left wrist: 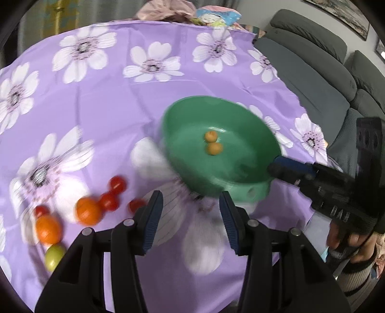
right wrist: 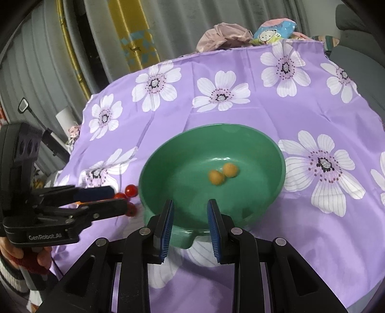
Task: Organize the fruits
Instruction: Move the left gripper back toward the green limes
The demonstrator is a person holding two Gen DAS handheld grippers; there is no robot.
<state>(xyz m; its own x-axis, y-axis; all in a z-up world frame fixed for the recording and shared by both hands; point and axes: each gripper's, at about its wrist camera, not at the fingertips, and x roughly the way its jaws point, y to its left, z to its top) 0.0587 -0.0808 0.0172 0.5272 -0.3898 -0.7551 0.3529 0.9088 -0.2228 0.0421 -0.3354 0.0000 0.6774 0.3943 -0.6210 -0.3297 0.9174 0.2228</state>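
A home, most likely a living room. Shown by the grey upholstered sofa with plump back cushions (left wrist: 320, 60) along one side, a framed picture (left wrist: 341, 14) on the wall above it, and long grey curtains (right wrist: 180, 24) behind. Further marked by the lilac cloth printed with white flowers (left wrist: 115, 101) over the counter, with a crumpled pink fabric bundle (right wrist: 223, 36) and cartoon-printed pillow (right wrist: 274, 30) at its far edge.

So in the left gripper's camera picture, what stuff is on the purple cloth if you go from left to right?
Green fruit → orange fruit → red tomato → green bowl with two small yellow fruits inside → right gripper at the bowl's rim.
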